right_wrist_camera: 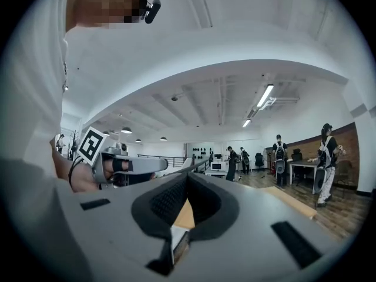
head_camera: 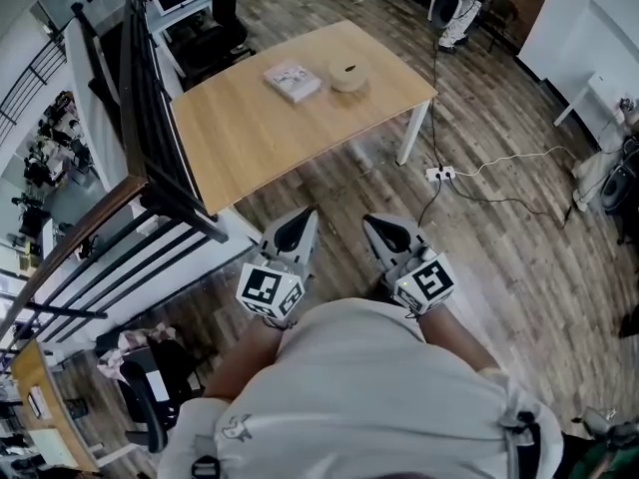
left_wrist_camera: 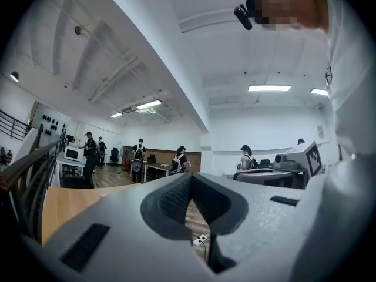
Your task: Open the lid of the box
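Hovering short of the table (head_camera: 250, 143), left hand-held gripper (head_camera: 305, 220) and right hand-held gripper (head_camera: 374, 226) pressed together, empty; box (head_camera: 293, 81) print unreadable

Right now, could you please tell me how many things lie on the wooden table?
2. A flat square item lies near the far edge of the table; a round box sits just right of it, apart from it. None seems hidden.

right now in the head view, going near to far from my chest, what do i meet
white shirt → left gripper and right gripper, level with each other, both shut → wooden table → flat square box with the round beige container to its right
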The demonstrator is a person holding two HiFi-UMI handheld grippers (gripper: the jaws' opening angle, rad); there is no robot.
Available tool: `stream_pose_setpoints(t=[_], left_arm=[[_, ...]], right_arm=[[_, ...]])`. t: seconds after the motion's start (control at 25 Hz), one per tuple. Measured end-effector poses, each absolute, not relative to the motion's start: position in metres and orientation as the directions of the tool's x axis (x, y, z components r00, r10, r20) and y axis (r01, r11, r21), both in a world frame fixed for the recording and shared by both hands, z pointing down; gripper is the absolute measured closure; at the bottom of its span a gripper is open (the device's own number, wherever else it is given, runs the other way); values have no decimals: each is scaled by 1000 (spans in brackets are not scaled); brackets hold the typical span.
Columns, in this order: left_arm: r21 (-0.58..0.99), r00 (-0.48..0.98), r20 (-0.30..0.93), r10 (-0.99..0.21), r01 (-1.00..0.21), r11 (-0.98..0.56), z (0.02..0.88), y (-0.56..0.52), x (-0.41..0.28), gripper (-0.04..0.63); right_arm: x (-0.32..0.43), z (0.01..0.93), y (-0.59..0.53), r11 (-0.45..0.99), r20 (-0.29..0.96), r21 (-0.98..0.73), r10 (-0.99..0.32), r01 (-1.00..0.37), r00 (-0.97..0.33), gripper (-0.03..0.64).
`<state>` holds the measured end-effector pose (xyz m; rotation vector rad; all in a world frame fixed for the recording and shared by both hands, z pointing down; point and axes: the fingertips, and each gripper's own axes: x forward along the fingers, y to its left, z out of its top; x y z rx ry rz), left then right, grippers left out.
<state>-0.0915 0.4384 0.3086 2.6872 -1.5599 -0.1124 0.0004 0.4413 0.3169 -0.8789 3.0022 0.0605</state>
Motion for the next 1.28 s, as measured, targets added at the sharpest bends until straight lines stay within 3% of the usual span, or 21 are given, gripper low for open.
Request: stream_pose_setpoints(t=[0.56, 0.6, 0.72, 0.84, 1.28], left_arm=[[97, 467, -46, -883, -878, -469, 326, 395, -58, 585], [97, 471, -45, -881, -876, -473, 328, 390, -53, 544], [113, 497, -46, -866, -859, -499, 332, 376, -36, 382], [144, 489, -31, -872, -861, -488, 341, 356, -26, 356], [132, 480, 49, -876, -872, -471, 365, 287, 32, 356]], right_arm=[[55, 338, 391, 799, 8, 46, -600, -599, -800, 610], [63, 340, 384, 791, 10, 46, -610, -609, -792, 597], [86, 347, 363, 764, 22, 41, -645, -644, -764, 475], [105, 358, 345, 768, 59, 48, -641, -639, -765, 462], [193, 375, 277, 753, 80, 8, -656, -658, -750, 463]])
